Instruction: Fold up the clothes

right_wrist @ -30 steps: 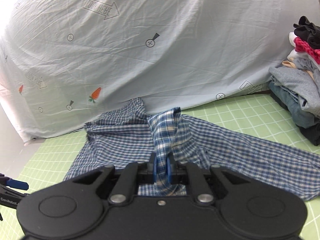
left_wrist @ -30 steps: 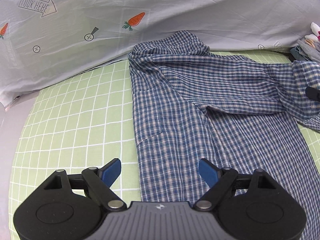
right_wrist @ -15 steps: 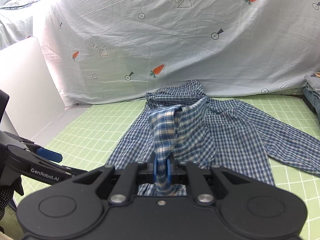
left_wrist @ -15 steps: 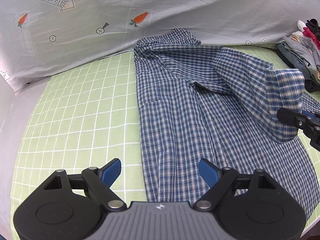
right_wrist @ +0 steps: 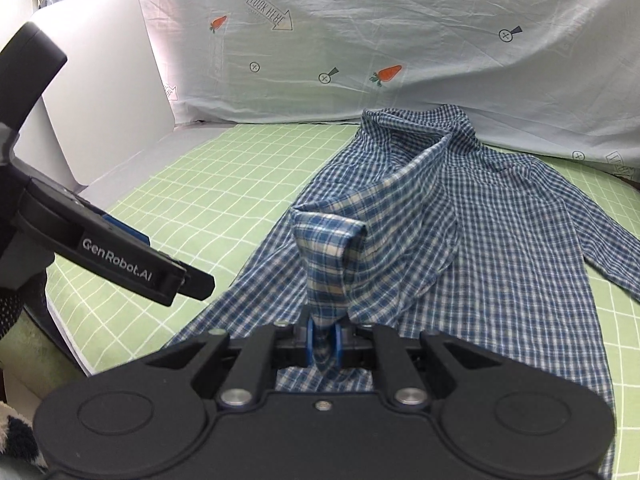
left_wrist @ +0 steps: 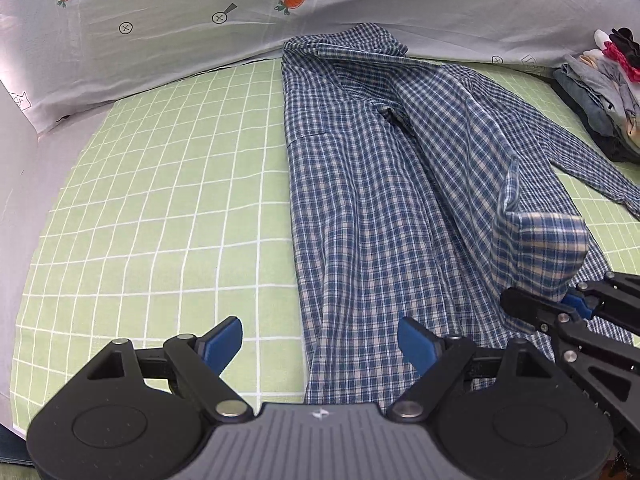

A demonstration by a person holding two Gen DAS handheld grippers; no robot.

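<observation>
The right gripper (right_wrist: 323,343), clamped on the sleeve cuff (right_wrist: 328,256), has dragged it across the checked shirt (left_wrist: 360,208) toward six o'clock; the sleeve fold is nearly laid; the left gripper (left_wrist: 320,344) hovers wide and empty over the shirt's hem on the table (left_wrist: 160,200).

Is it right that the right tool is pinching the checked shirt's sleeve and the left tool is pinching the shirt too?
Not quite. The right tool does pinch the sleeve of the shirt, but the left tool is not pinching anything. The left wrist view shows its fingers spread wide with nothing between the pads, above the shirt's edge and the green sheet.
</observation>
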